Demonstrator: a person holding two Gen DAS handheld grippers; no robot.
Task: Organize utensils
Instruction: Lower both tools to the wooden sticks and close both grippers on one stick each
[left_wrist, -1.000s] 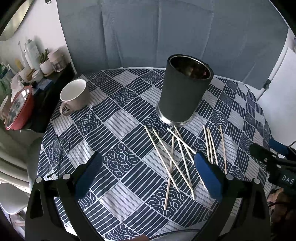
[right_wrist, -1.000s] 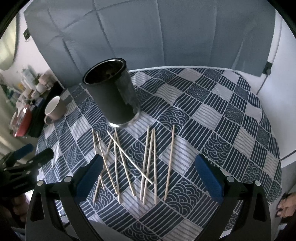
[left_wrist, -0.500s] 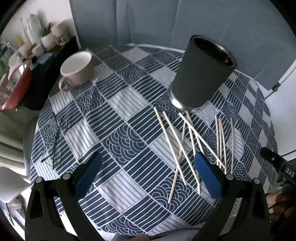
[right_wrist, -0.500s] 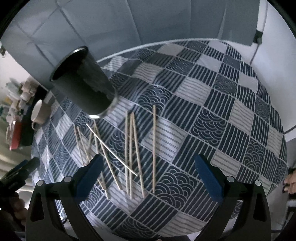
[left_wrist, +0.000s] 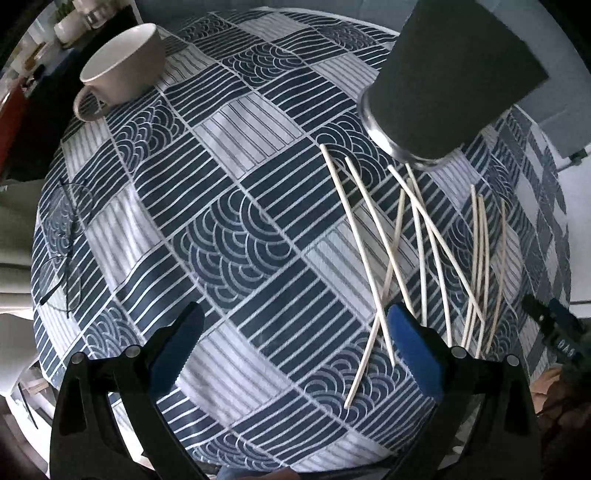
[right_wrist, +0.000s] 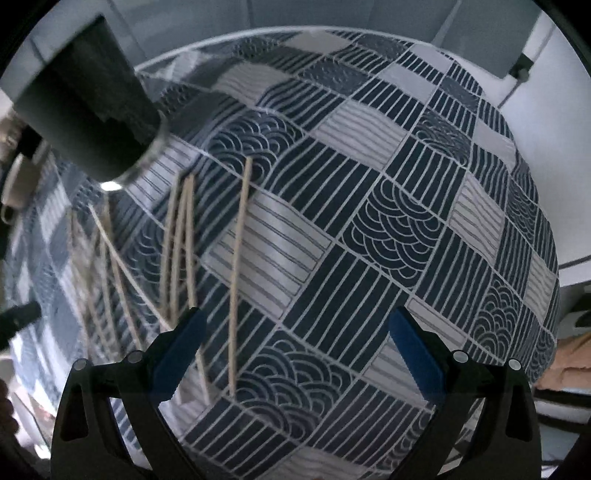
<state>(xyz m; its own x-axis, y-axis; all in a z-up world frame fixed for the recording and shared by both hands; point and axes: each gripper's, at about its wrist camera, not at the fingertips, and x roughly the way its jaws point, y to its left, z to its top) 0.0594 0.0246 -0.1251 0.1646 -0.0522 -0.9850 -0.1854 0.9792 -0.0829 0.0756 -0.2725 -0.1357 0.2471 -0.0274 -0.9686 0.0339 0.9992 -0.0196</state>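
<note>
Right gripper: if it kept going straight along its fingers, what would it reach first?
Probably the patterned tablecloth. The open right gripper points at bare cloth; the nearest chopstick lies just left of that line, the black holder farther left. Depth is uncertain.

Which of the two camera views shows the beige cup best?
The left wrist view. There the beige cup stands whole and sharp on the tablecloth, with handle and opening visible. In the right wrist view only a blurred sliver shows at the left edge, partly behind the dark holder.

Tablecloth (left_wrist: 236, 236) navy-white patchwork, waves and stripes; holder (left_wrist: 454, 74) black; chopsticks (left_wrist: 373, 236) pale; mug (left_wrist: 125, 66) beige.
</note>
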